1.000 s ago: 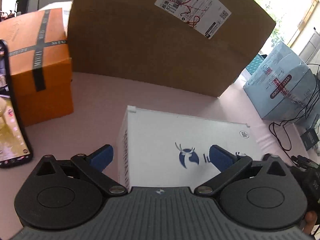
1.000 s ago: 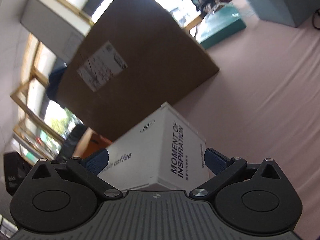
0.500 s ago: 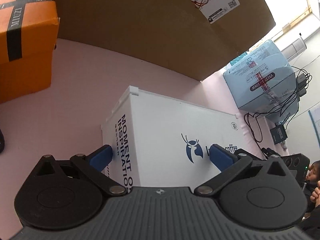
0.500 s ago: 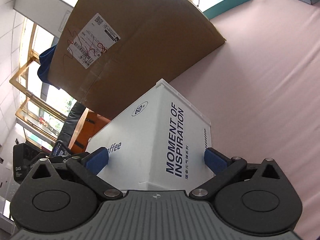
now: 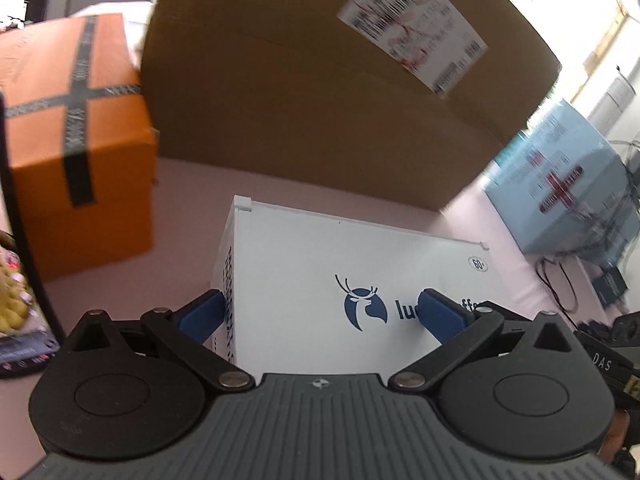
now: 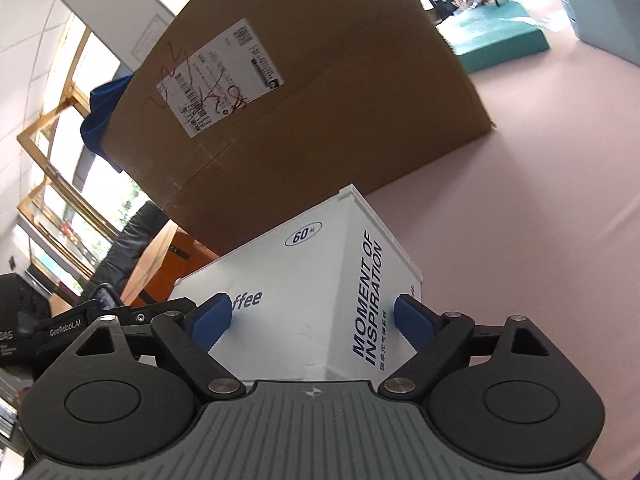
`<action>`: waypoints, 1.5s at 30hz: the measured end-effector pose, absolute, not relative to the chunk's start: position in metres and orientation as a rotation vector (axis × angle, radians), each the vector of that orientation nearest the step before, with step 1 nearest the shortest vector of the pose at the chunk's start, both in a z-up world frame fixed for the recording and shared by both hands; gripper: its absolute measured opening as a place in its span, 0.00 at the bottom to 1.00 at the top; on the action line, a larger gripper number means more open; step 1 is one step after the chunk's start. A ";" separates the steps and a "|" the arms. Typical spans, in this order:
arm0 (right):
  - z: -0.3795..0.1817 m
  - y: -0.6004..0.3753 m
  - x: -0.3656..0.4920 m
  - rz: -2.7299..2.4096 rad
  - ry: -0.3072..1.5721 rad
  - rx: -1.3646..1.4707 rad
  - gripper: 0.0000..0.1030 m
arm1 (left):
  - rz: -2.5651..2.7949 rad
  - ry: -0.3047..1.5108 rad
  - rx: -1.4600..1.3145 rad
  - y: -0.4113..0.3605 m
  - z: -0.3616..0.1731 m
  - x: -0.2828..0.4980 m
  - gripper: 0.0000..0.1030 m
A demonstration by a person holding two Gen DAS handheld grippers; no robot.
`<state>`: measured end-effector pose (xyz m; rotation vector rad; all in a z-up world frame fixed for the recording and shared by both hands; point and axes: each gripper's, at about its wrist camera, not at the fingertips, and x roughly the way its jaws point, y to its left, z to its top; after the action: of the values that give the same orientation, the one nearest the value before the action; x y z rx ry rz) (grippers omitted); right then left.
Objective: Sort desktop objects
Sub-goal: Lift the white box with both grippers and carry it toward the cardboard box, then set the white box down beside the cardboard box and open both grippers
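Gripping the white coffee box (image 5: 360, 280) from both ends: left gripper (image 5: 320, 316) straddles one corner, one blue pad (image 5: 202, 316) against the narrow printed side, the other pad (image 5: 440, 314) lying on the logo face. Fingers are spread wide around the corner; firm contact cannot be confirmed from this view.

Right gripper (image 6: 312, 322) straddles the opposite corner of the same box (image 6: 320, 280). One pad (image 6: 210, 320) sits on the face reading "ffee", the other pad (image 6: 412, 322) on the "MOMENT OF INSPIRATION" side. Jaws wide, both pads look to be touching the carton.

Box sits over the pink tabletop (image 6: 540, 200), just in front of a large brown cardboard carton (image 5: 320, 92) bearing a shipping label (image 5: 412, 24). Orange box with crossed black tape (image 5: 76, 140) stands to the left, near the carton. Pale blue package (image 5: 560, 184) lies at the right, with dark cables (image 5: 560, 284) beside it. Phone screen (image 5: 16, 292) at the far left edge. Teal flat box (image 6: 500, 36) lies beyond the carton in the right wrist view.
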<state>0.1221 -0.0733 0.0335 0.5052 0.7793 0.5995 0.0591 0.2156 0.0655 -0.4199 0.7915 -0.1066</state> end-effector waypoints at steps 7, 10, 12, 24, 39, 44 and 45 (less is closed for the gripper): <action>0.030 -0.048 0.126 0.597 0.710 0.470 0.84 | -0.026 0.697 -0.380 0.229 0.064 0.058 1.00; 0.027 -0.049 0.125 0.612 0.690 0.476 0.85 | -0.026 0.683 -0.378 0.232 0.063 0.059 1.00; 0.026 -0.048 0.125 0.613 0.682 0.478 0.85 | -0.022 0.679 -0.377 0.230 0.063 0.060 1.00; 0.042 -0.104 0.097 0.369 0.519 0.612 1.00 | 0.153 0.434 -0.284 0.206 0.094 0.025 1.00; 0.023 -0.204 0.038 -0.128 0.544 0.114 1.00 | -0.072 0.570 -0.234 -0.004 0.061 0.023 1.00; 0.007 -0.232 0.043 -0.169 0.616 0.153 1.00 | -0.124 0.652 -0.118 -0.051 0.024 0.046 1.00; 0.005 -0.236 0.045 -0.162 0.636 0.175 1.00 | -0.130 0.629 -0.075 -0.056 0.019 0.043 1.00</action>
<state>0.0455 -0.2358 0.0047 0.1746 0.6365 -0.1618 0.0430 -0.0558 0.0191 -0.0747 0.6294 -0.1301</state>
